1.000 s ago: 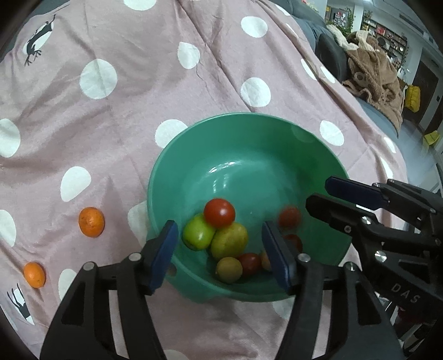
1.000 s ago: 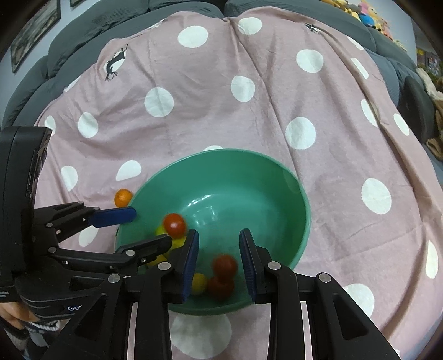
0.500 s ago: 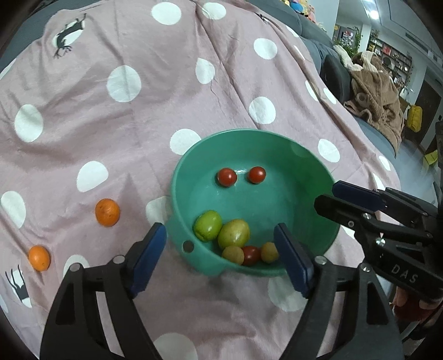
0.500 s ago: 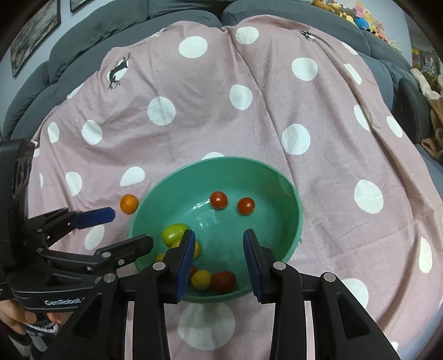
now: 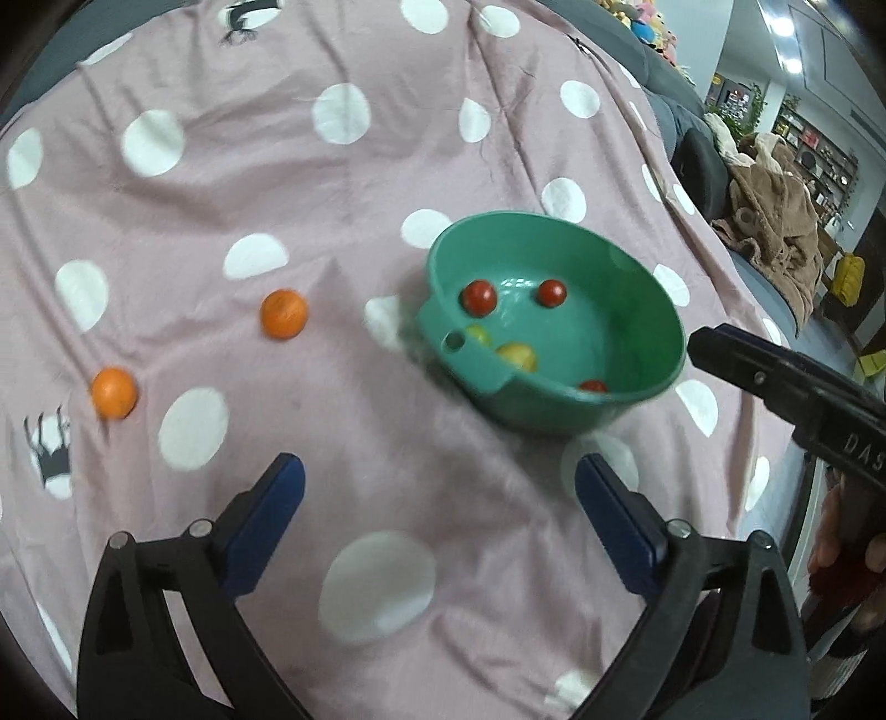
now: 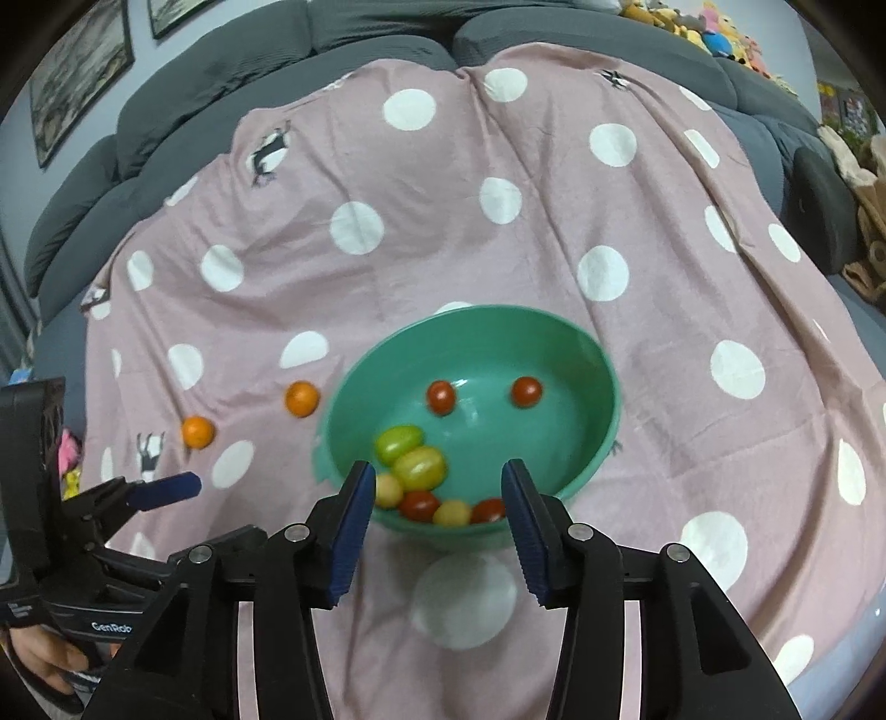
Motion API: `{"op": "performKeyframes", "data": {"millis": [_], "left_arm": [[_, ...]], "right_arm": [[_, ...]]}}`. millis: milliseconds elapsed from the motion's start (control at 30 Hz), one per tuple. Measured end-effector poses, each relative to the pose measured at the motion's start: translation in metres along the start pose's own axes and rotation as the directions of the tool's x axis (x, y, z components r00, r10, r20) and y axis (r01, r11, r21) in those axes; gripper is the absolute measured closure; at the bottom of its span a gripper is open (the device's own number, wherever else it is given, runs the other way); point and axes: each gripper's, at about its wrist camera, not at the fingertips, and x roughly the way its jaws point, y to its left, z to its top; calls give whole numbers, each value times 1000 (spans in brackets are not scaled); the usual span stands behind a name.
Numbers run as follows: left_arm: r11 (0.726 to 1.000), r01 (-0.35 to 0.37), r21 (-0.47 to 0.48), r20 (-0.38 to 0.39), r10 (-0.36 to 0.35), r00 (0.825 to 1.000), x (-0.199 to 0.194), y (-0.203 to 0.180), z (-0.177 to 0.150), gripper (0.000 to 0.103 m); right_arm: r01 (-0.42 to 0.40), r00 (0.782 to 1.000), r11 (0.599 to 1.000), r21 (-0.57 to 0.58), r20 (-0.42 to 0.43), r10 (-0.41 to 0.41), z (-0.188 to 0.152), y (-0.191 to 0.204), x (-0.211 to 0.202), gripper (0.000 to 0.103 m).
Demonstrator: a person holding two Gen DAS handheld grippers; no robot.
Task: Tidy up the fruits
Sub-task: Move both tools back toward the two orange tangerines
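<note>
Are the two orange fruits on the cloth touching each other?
Apart. The left wrist view shows pink cloth plainly between the nearer orange fruit and the farther orange fruit.

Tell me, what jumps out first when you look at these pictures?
The round green plastic bowl on the pink cloth with white polka dots, holding small red, yellow and green tomatoes. Next, two small round orange fruits lying on the cloth left of the bowl, apart from each other.

A home living room: grey sofa (image 6: 277, 50), framed pictures (image 6: 77, 83), plush toys (image 6: 714, 33).
</note>
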Motion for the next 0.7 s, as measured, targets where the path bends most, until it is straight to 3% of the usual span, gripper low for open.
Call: {"op": "performKeyframes", "data": {"millis": [400, 567, 700], "left_arm": [[988, -60, -142, 10, 62, 998, -59, 51, -63, 1], [977, -75, -201, 24, 82, 996, -81, 75, -85, 1], [968, -90, -236, 44, 103, 994, -96, 93, -99, 1]], "right_arm": [[-78, 995, 994, -78, -73, 72, -30, 55, -11, 52], [-139, 985, 981, -136, -120, 123, -41, 89, -7, 37], [-182, 977, 967, -178, -141, 158, -48, 118, -2, 36]]}}
